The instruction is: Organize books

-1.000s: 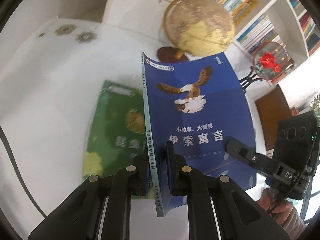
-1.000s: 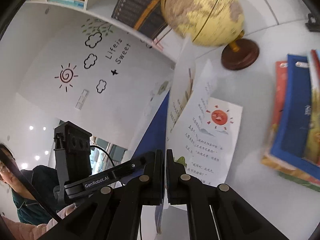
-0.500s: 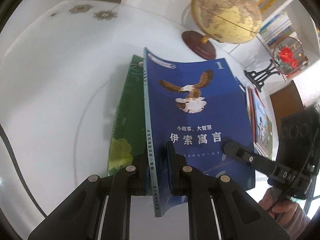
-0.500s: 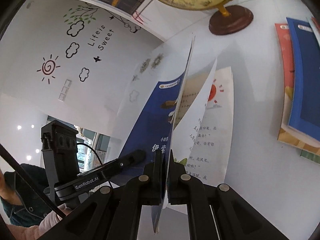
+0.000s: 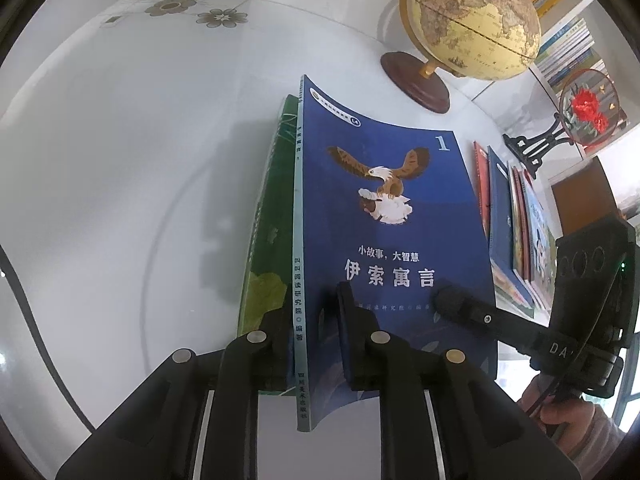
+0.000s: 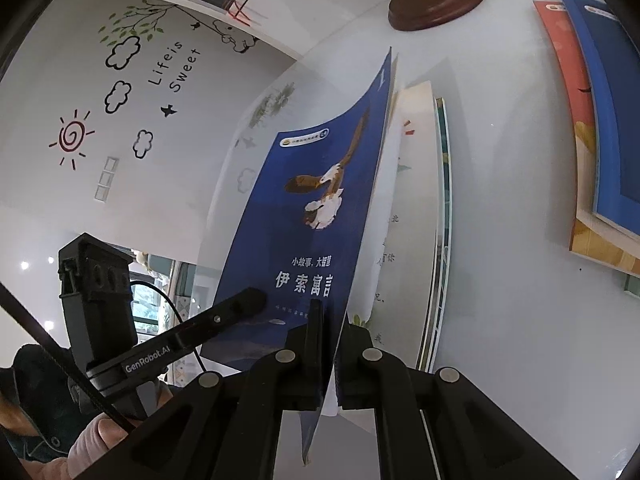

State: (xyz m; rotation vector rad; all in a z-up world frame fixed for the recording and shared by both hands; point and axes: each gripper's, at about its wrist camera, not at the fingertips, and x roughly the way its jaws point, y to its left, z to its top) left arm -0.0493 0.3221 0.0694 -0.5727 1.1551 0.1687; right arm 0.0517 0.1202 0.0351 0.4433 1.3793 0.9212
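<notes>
A blue book with an eagle on its cover lies tilted over a green book on the white table. My left gripper straddles the blue book's spine near its lower end. Its jaws are opening, and a gap shows between the right finger and the spine. My right gripper is shut on the lower edge of the blue book's front cover. The cover stands lifted off the white pages. In the left wrist view the right gripper's tip rests on the cover.
A globe on a wooden base stands behind the books. To the right lies a spread stack of books, also in the right wrist view. A red flower ornament and bookshelves are at the back right.
Both grippers came down with the blue book, which now covers most of the green book. The fanned pages have closed up under the cover. The left jaws have widened slightly.
</notes>
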